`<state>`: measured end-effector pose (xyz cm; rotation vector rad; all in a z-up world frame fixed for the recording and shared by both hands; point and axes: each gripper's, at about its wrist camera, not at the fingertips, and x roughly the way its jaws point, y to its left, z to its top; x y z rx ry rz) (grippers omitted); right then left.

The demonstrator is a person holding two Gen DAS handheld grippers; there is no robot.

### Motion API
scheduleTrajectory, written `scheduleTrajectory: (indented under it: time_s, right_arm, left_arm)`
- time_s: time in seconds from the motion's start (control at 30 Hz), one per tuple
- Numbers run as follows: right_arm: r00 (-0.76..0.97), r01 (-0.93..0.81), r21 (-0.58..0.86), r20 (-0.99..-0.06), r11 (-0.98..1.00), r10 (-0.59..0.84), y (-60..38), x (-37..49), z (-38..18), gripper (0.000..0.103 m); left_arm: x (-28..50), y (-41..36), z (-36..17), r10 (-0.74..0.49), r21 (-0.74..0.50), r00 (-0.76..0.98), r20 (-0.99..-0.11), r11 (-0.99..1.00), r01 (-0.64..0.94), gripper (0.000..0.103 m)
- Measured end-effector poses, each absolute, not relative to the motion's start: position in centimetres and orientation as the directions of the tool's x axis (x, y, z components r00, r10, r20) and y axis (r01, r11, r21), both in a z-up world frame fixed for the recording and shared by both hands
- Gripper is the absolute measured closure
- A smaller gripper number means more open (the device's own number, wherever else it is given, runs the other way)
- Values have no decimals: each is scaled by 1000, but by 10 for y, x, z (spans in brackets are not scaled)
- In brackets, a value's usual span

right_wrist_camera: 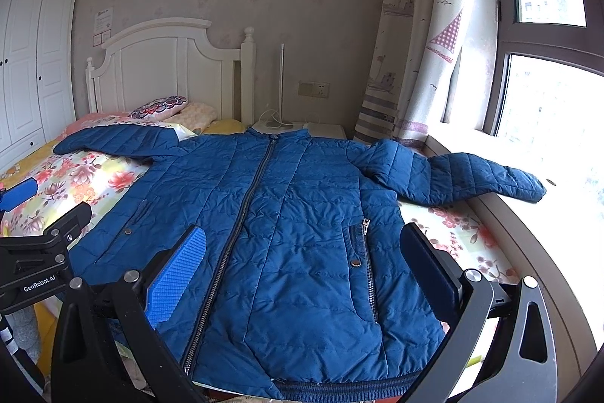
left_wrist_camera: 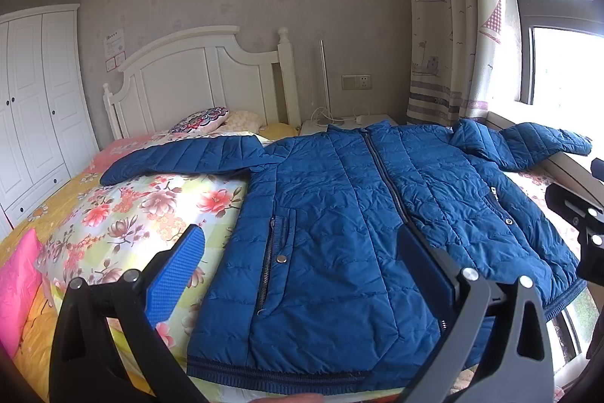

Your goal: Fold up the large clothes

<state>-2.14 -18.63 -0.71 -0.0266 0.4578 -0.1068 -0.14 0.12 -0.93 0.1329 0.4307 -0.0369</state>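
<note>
jacket: I see the blue quilted puffer jacket [left_wrist_camera: 339, 214] lying flat, front up, zipped, on the floral-print bedsheet [left_wrist_camera: 151, 199]; hem at the bed's near edge, collar toward the white wooden headboard [left_wrist_camera: 196, 74].
sleeves: both spread out; left sleeve [left_wrist_camera: 181, 157] on the sheet, right sleeve [right_wrist_camera: 472, 176] bent, cuff draped on the pale windowsill [right_wrist_camera: 528, 153].
left gripper [left_wrist_camera: 302, 270]: fingers spread wide, nothing held, above the hem's left pocket area, not touching as far as I can tell.
right gripper [right_wrist_camera: 302, 270]: fingers released, wide apart, empty, above the hem's right half.
surroundings: patterned pillow [left_wrist_camera: 200, 119] by the headboard, white wardrobe [left_wrist_camera: 34, 101] far left, sailboat curtain [right_wrist_camera: 422, 25] by the window.
</note>
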Motion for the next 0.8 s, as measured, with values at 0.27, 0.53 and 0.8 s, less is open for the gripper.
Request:
scheduleTrajectory:
  time_s: [0.27,0.53,0.8]
  right_arm:
    - [890,94,-48,-443,994,-106,-187,-21,-8,5]
    - [890,94,-46,-445,995,-105,-187,-21,-10,5]
    - [886,91,-36,-454,995,-97,-188,-21,-13,5]
  left_arm:
    - [-1,4,-10,-8,121,908,-420,991,65,2]
    - [-1,6,-11,-6,124,907,-421,990,64,2]
    - [-1,6,-11,-4,125,907,-421,990,63,2]
